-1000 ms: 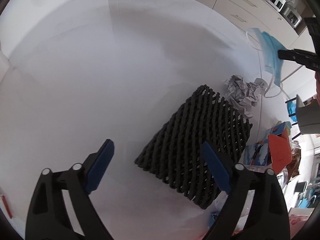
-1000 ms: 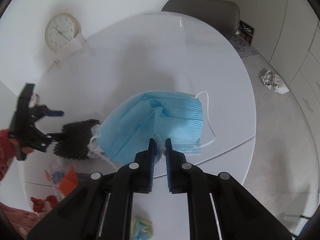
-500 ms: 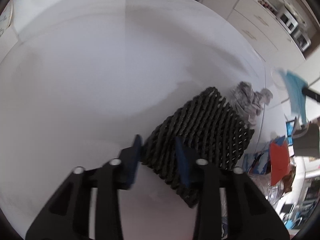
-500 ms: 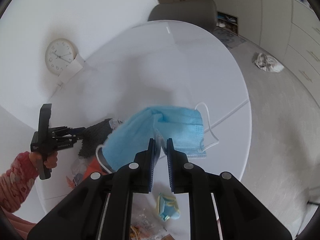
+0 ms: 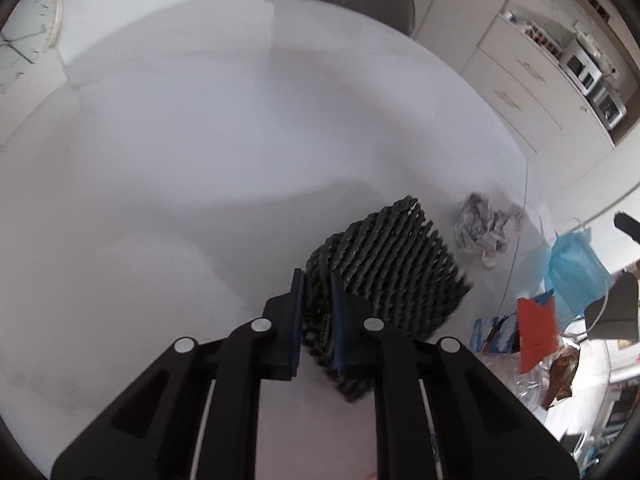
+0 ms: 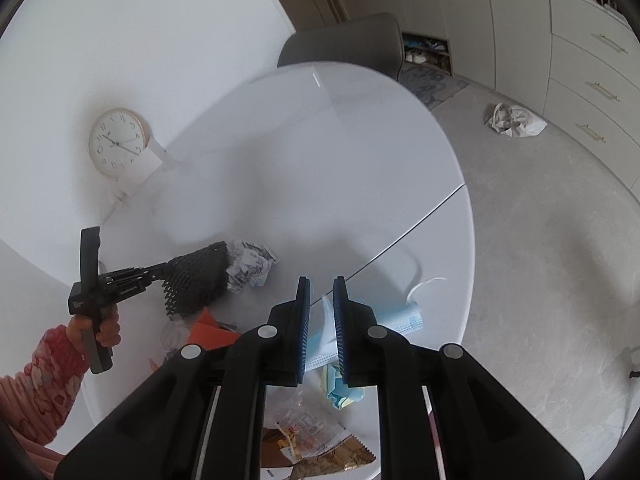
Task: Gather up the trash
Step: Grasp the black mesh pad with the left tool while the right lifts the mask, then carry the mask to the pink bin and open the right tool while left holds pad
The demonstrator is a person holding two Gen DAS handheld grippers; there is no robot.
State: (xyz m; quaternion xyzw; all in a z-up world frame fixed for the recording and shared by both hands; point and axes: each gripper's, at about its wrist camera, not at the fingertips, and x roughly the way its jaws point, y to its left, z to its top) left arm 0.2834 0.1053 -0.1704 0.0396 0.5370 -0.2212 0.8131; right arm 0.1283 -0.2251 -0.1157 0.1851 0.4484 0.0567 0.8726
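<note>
My left gripper (image 5: 316,280) is shut on a corner of the black mesh netting (image 5: 384,268), which hangs tilted just above the white round table (image 5: 200,160). A crumpled newspaper ball (image 5: 486,228) lies right beside the netting. From the right wrist view, the left gripper (image 6: 160,270) holds the netting (image 6: 196,280) at the left, with the newspaper ball (image 6: 250,266) next to it. My right gripper (image 6: 322,284) is shut on a blue face mask (image 6: 400,318), which dangles past the table's near edge. That mask (image 5: 576,272) also shows at the right of the left wrist view.
Below the table's near edge lies a heap of trash: orange paper (image 6: 212,328), a snack wrapper (image 6: 312,436), a yellow-blue scrap (image 6: 340,392). A clock (image 6: 118,142) leans at the wall, a grey chair (image 6: 344,40) stands behind the table, and a crumpled bag (image 6: 512,120) lies on the floor.
The left gripper closed on the netting's corner and lifted it slightly. The right gripper carried the mask from over the table toward the near edge, above the trash heap.
</note>
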